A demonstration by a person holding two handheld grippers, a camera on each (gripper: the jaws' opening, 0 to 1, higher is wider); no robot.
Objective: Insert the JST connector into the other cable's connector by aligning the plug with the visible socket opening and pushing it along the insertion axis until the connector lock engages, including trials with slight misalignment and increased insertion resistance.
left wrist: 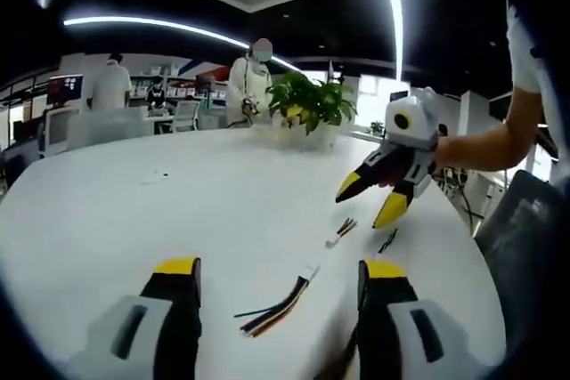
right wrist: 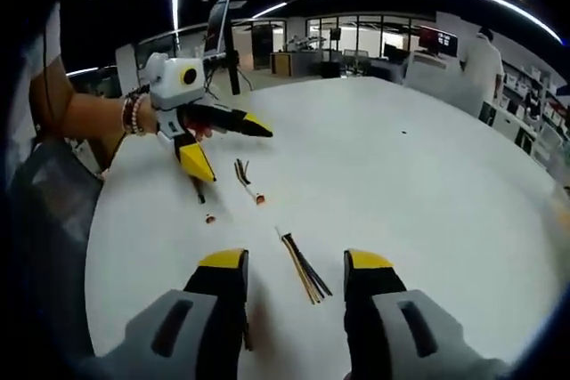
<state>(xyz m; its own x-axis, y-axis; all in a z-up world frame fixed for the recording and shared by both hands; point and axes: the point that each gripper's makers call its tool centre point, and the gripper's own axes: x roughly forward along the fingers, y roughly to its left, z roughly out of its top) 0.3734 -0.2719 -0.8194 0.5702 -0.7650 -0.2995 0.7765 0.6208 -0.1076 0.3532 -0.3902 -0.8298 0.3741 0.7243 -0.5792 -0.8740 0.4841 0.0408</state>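
The connector ends are too small to make out. One cable (left wrist: 283, 302) lies lower centre on the white surface (left wrist: 134, 211), between the left gripper (left wrist: 278, 275)'s spread, empty fingers; the right gripper (right wrist: 295, 263) is likewise open.

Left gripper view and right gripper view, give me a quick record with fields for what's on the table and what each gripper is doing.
surface: white table
near cable: multicolored wire bundle with white connector, lying between the left gripper jaws, not held
far cable: shorter cable with connector, lying apart from the first
connectors: unmated
left gripper: open, empty
right gripper: open, empty, above the far cable
background: potted plant
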